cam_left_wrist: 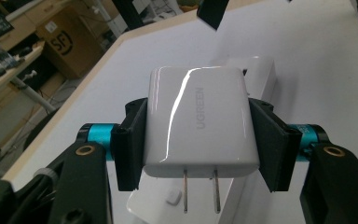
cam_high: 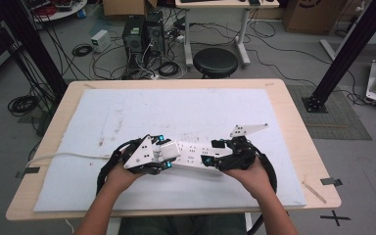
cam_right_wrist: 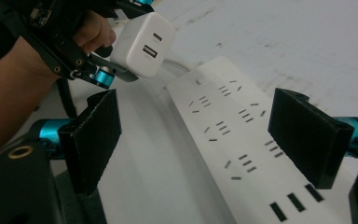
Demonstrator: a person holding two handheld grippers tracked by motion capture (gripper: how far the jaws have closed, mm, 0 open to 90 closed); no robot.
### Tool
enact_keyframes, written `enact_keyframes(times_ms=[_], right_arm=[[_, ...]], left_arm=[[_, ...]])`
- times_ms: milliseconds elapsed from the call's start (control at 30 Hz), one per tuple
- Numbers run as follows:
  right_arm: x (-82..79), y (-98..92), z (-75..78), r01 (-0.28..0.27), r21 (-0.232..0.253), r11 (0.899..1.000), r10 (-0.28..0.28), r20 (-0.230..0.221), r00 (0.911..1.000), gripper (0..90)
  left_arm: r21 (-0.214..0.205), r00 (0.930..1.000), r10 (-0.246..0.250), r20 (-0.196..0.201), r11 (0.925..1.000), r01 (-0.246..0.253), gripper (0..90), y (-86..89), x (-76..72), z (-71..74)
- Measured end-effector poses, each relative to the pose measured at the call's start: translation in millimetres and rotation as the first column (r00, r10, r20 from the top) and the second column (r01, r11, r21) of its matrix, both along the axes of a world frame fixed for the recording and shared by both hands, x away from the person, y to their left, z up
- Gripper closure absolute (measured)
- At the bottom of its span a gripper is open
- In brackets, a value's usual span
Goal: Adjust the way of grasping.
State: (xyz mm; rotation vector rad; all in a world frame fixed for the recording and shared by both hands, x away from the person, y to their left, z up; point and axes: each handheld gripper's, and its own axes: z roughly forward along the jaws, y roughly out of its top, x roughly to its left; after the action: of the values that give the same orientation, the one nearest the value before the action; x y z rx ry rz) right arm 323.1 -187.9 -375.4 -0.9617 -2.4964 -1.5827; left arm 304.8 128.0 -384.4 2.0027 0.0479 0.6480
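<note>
A: What has the left gripper (cam_left_wrist: pixel 200 135) got?

B: A white charger (cam_left_wrist: pixel 199 122), clenched between its two black pads, one on each flat side. The two metal prongs stick out on the near side of the gripper, toward its camera.

A: And from the right gripper view?

B: There the charger's port face shows, up and to the left of the right gripper (cam_right_wrist: pixel 209 140), held off the bench (cam_high: pixel 293 122) just above the far end of the power strip (cam_right_wrist: pixel 242 154).

A: Is the right gripper holding the strip?

B: No. Its jaws are spread wide, with the strip lying between and beyond them on the white mat (cam_high: pixel 127 112), neither pad pressing on it.

A: How do the two sit overall?

B: Close together, facing each other over the strip, near the bench's front edge.
</note>
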Motion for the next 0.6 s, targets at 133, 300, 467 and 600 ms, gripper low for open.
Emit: enact_keyframes(times_ms=[133,300,467,600], right_arm=[[1.7,6.6,-6.3,-0.013,0.044,0.999,0.015,-0.052,0.9985,17.3],[4.2,14.6,-12.7,-0.029,0.113,0.993,0.043,-0.121,0.9918,17.3],[7.1,22.5,-18.6,-0.049,0.151,0.987,0.074,-0.164,0.9836,18.0],[7.9,26.6,-22.3,-0.063,0.180,0.982,0.098,-0.193,0.9763,23.8]], left_arm=[[0.008,0.9984,-0.028,0.048,0.9996,0.028,42.5,-12.3,-8.4,1.1],[0.031,0.9950,-0.047,0.089,0.9986,0.044,42.5,-25.1,-14.0,-1.0],[0.038,0.9912,-0.062,0.117,0.9976,0.058,42.5,-34.9,-18.4,-4.8],[0.032,0.9902,-0.072,0.120,0.9971,0.068,42.5,-39.9,-19.9,-8.0]])
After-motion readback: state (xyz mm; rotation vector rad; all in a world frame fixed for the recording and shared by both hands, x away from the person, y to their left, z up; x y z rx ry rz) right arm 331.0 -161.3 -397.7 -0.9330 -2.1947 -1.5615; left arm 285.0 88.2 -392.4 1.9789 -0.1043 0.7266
